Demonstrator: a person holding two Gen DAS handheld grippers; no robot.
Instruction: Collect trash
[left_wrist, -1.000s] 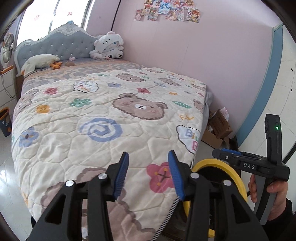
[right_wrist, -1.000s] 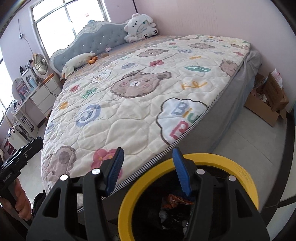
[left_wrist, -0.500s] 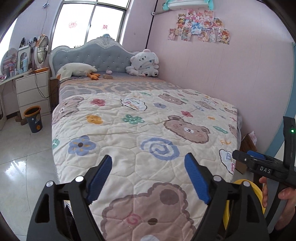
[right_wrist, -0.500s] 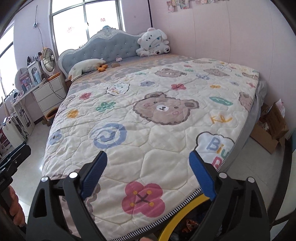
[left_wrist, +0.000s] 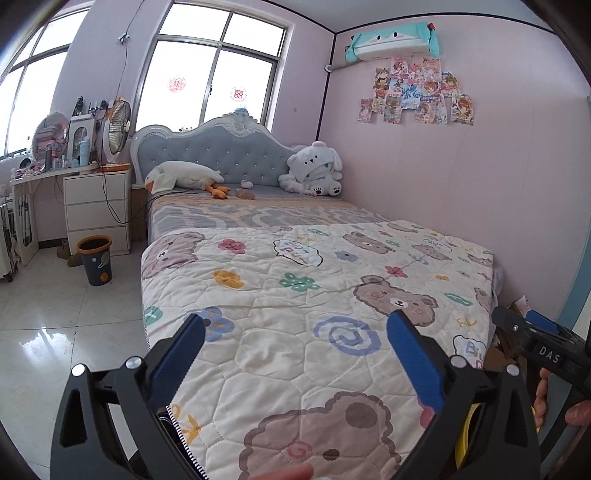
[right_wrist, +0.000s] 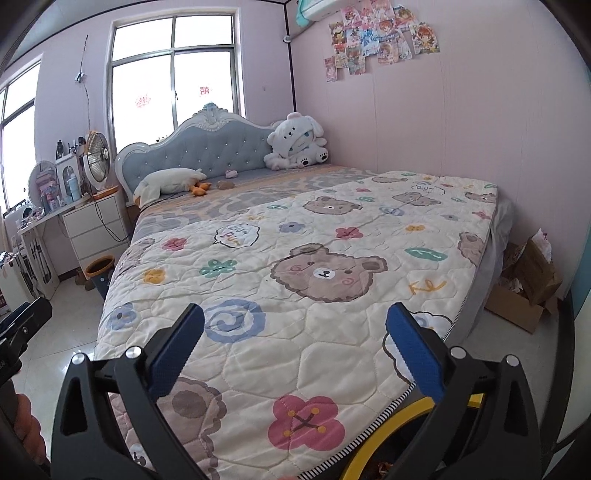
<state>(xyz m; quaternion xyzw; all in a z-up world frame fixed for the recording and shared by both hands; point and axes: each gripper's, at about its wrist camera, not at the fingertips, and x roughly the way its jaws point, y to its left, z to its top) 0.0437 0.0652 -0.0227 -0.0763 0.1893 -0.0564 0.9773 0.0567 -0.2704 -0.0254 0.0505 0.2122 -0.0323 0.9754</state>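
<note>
Presently, both tongs are held wide apart, gripping nothing: left tongs (left_wrist: 295, 347) and right tongs (right_wrist: 295, 341) are raised over the foot of the bed (right_wrist: 332, 258). A yellow-rimmed bin (right_wrist: 384, 432) is seen below the bed's foot corner.

Nightstand (left_wrist: 98, 206) left of bed (left_wrist: 314, 295) — bin (left_wrist: 95, 259) before it, box (right_wrist: 528, 291) right.

A big bed (left_wrist: 258, 221) with a padded blue headboard (left_wrist: 218, 155) fills the room. A cream quilt with brown bears and flowers (left_wrist: 314, 295) covers it. A white goose toy (left_wrist: 181, 177) lies by the headboard, and a white plush dog (left_wrist: 314, 170) sits in the corner. Beside the bed stand white drawers (left_wrist: 98, 210) with a round fan (left_wrist: 116, 129) on top. Cartoon pictures (left_wrist: 417, 96) hang on the pink wall.
</note>
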